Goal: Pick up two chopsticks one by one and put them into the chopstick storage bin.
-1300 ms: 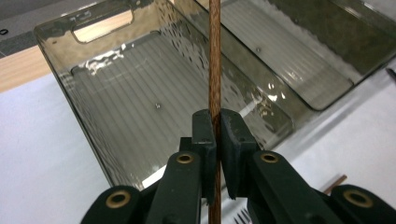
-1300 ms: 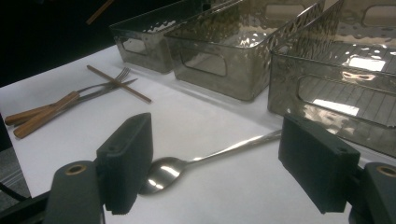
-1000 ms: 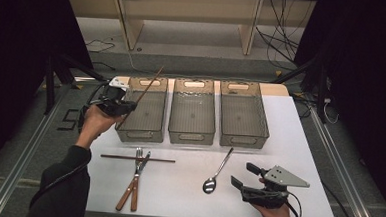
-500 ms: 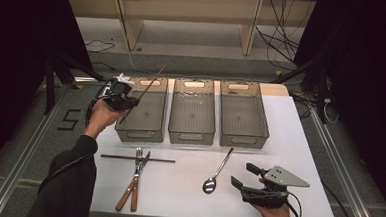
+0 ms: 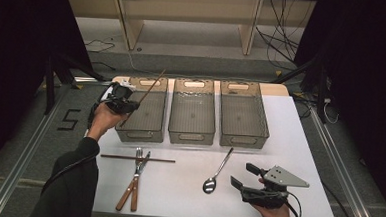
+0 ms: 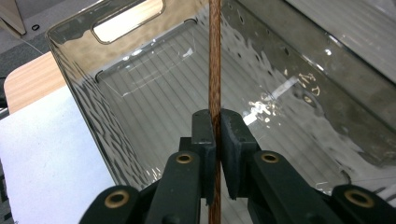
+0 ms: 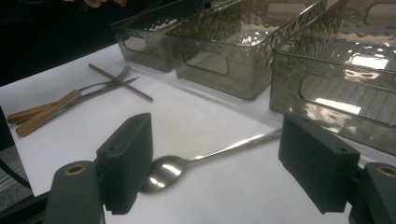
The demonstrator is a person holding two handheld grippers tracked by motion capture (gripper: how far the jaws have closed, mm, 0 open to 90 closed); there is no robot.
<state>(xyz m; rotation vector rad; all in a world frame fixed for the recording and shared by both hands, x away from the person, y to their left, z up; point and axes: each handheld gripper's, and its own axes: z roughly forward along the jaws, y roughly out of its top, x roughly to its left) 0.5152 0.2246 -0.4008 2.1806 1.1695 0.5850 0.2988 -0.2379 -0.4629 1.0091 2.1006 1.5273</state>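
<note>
— Right gripper, nearest: status?
— Jaws apart, nothing between them; spoon lies on the table just ahead.
— Left gripper, farther off?
— Jaws clamped on a brown chopstick, which slants up over the leftmost bin just beyond them.

White tabletop over pale wood edge. Grey floor behind, black cables trailing across. Light wooden shelf unit at back. Dark curtains both sides. Metal rails flank tabletop.
</note>
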